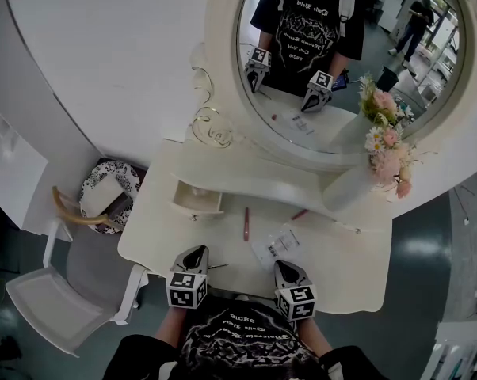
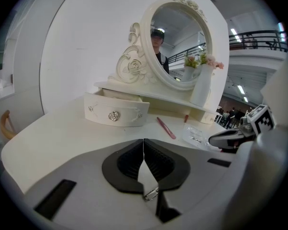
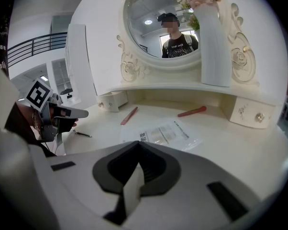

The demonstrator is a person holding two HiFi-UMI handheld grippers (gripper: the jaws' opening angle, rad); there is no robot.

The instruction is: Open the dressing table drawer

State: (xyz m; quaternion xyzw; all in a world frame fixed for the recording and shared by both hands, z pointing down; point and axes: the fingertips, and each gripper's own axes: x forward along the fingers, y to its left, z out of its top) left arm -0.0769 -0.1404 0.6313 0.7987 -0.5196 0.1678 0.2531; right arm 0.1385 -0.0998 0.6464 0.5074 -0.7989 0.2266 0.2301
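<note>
The drawer stands pulled out below the left end of the mirror shelf. Its knobbed front faces the near edge, and its long axis runs left to right across the white counter. To its right we see a red pen and a clear packet. The left hand-held gripper and right hand-held gripper hover near, jaws closed, empty. A white chair stands on the dark floor.
</note>
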